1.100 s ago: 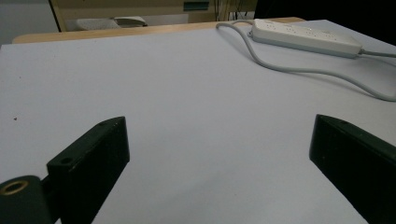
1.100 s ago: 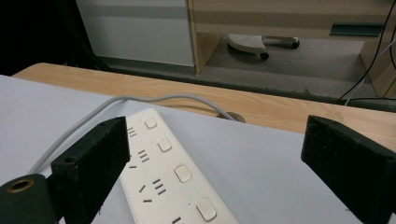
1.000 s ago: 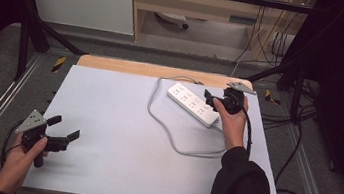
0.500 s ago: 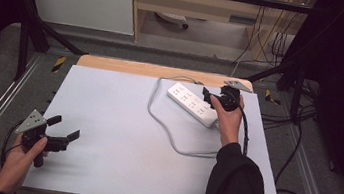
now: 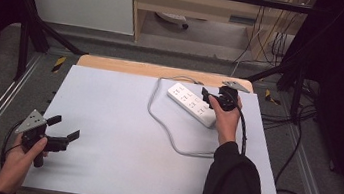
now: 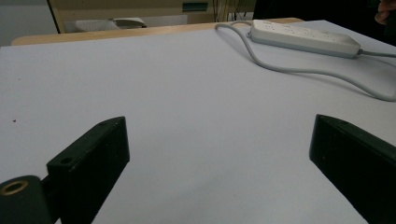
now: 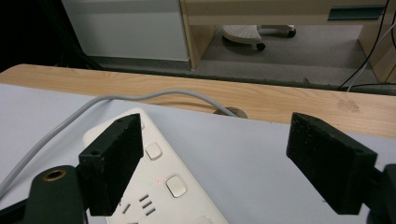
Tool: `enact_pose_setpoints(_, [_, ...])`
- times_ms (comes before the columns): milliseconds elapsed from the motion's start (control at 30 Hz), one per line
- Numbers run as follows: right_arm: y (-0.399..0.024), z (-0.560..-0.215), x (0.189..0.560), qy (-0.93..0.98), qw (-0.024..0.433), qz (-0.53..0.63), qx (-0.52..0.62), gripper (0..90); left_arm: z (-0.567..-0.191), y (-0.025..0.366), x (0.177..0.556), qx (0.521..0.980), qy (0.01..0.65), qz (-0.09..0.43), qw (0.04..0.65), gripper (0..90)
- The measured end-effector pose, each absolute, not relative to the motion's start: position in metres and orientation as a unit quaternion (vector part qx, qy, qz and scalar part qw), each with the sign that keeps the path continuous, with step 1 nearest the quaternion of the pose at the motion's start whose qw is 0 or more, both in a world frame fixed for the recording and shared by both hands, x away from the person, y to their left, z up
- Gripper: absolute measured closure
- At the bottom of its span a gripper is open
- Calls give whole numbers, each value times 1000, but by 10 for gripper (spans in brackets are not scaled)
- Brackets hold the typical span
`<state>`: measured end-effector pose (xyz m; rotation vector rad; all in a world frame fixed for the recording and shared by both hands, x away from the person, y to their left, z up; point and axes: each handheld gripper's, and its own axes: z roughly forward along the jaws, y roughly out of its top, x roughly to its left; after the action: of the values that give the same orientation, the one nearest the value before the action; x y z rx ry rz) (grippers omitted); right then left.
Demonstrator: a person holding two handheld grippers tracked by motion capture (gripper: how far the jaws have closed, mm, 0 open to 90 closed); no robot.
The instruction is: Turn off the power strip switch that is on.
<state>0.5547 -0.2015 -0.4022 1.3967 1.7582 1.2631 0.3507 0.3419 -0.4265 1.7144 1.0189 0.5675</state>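
White power strip (image 5: 192, 104) lies on the pale table (image 5: 119, 135), just under and a bit in front of the right claw (image 5: 209, 96). In the right gripper view the strip (image 7: 159, 177) sits below the left jaw, with its little square buttons (image 7: 174, 185) showing in the gap between the jaws. Its grey cord (image 5: 166, 126) loops away from the far end and curls back round toward the person's sleeve.

That claw has slid a small way along the strip since a second ago, toward the far end where the cord comes out. Its jaws have just been closing a little, but they are wide apart and nothing is squeezed between them. To me that looks like the person is lining up to pinch the strip or poke one of its buttons, and the grab has not happened yet.

Far off by the near edge of the table, the left claw (image 5: 62, 133) rests in the other hand. Its jaws are wide apart too, with bare table between them, and it has not moved.
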Motion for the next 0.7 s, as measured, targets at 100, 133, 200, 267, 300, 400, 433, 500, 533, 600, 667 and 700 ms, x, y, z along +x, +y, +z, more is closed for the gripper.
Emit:
enact_pose_setpoints(100, [-200, -403, 555, 657, 277, 470, 520, 202, -426, 342, 351, 712, 423, 235, 508, 50])
enact_pose_setpoints(133, [-200, -404, 556, 658, 278, 469, 520, 209, -426, 342, 351, 712, 423, 236, 509, 50])
enact_pose_setpoints(200, [-199, -405, 556, 659, 277, 467, 520, 223, -426, 342, 351, 712, 423, 236, 509, 50])
enact_pose_setpoints(267, [-198, -406, 556, 660, 276, 467, 520, 231, -426, 342, 351, 712, 423, 236, 509, 50])
enact_pose_setpoints(300, [-197, -407, 557, 662, 276, 465, 519, 236, -426, 342, 351, 712, 423, 236, 509, 50])
enact_pose_setpoints(400, [-196, -408, 558, 664, 273, 465, 518, 250, -427, 342, 351, 712, 423, 235, 509, 50])
enact_pose_setpoints(433, [-195, -409, 558, 664, 274, 464, 518, 253, -426, 342, 351, 712, 423, 235, 509, 50])
enact_pose_setpoints(500, [-194, -410, 558, 665, 274, 464, 518, 265, -426, 342, 351, 712, 423, 235, 509, 50])
enact_pose_setpoints(533, [-194, -410, 559, 665, 274, 463, 517, 272, -426, 342, 351, 711, 423, 236, 509, 50])
enact_pose_setpoints(600, [-194, -410, 559, 667, 273, 462, 517, 287, -426, 342, 351, 711, 423, 235, 509, 50])
enact_pose_setpoints(667, [-193, -411, 559, 668, 272, 461, 517, 306, -427, 342, 351, 711, 423, 235, 509, 50])
enact_pose_setpoints(700, [-193, -412, 560, 669, 272, 460, 517, 320, -427, 342, 351, 712, 423, 235, 509, 50])
